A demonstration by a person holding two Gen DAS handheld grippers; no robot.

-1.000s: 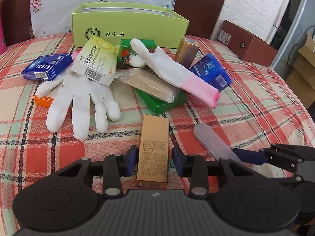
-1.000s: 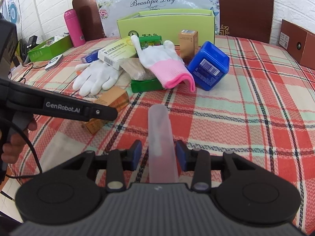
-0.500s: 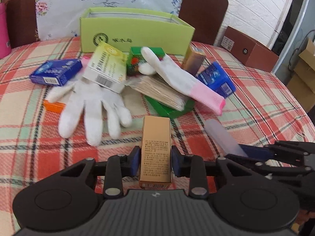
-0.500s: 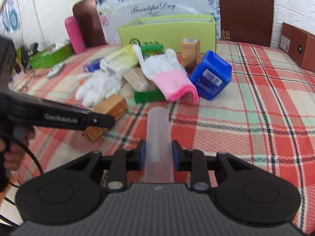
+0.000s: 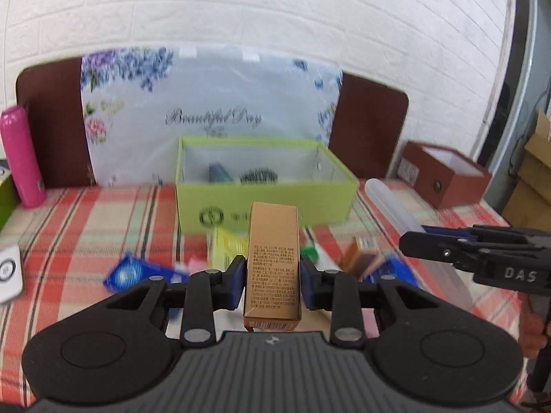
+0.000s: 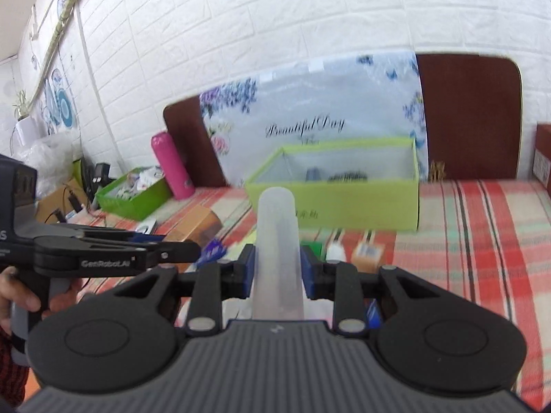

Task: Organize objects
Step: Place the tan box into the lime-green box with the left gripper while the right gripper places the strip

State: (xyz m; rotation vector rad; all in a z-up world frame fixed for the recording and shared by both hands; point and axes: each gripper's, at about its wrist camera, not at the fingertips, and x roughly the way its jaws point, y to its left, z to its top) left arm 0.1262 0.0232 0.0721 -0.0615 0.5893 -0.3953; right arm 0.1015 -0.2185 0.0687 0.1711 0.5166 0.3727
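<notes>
My left gripper (image 5: 272,285) is shut on a tall gold-brown carton (image 5: 272,251) and holds it up above the table, pointing at the open lime-green box (image 5: 265,203). My right gripper (image 6: 277,272) is shut on a translucent white tube case (image 6: 277,241), also lifted and facing the green box (image 6: 344,203). The case shows at the right in the left wrist view (image 5: 389,206). Inside the box lie a dark brush (image 5: 258,176) and a bluish item. Loose boxes and gloves lie blurred on the plaid cloth below.
A pink bottle (image 5: 20,158) stands at the far left. A brown box (image 5: 447,175) sits at the back right. A floral "Beautiful Day" bag (image 5: 210,110) leans behind the green box. A green tray (image 6: 134,192) with clutter is left of the table.
Both grippers have risen off the table with their objects and tilted up toward the green box. The pile of items has dropped low in view.
</notes>
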